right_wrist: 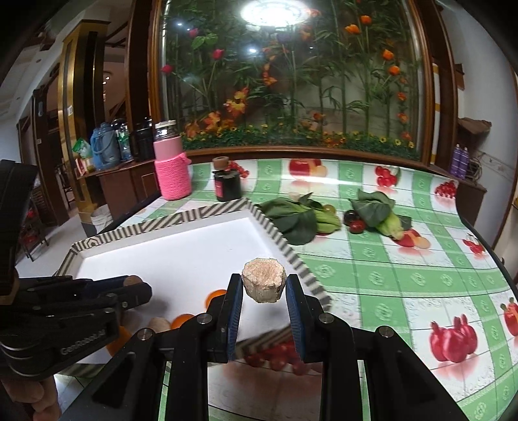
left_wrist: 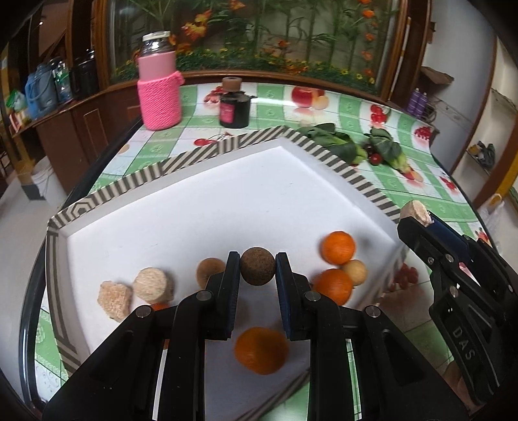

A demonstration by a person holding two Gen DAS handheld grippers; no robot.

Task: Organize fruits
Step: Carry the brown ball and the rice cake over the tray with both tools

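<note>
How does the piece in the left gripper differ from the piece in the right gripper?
The ball in the left gripper is dark brown; the chunk in the right gripper is pale beige. The ball is a smooth round sphere; the chunk is a stubby cylinder with a rough flat top. The ball hangs over the tray's white floor; the chunk is near the tray's right rim. Both are gripped at the fingertips.

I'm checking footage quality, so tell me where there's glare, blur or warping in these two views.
Right wrist view: a ceiling light reflection blows out on the glass; the oranges beside the left claw look smeared. Left wrist view: the nearest orange is soft; the tray rim bows from fisheye distortion.
</note>
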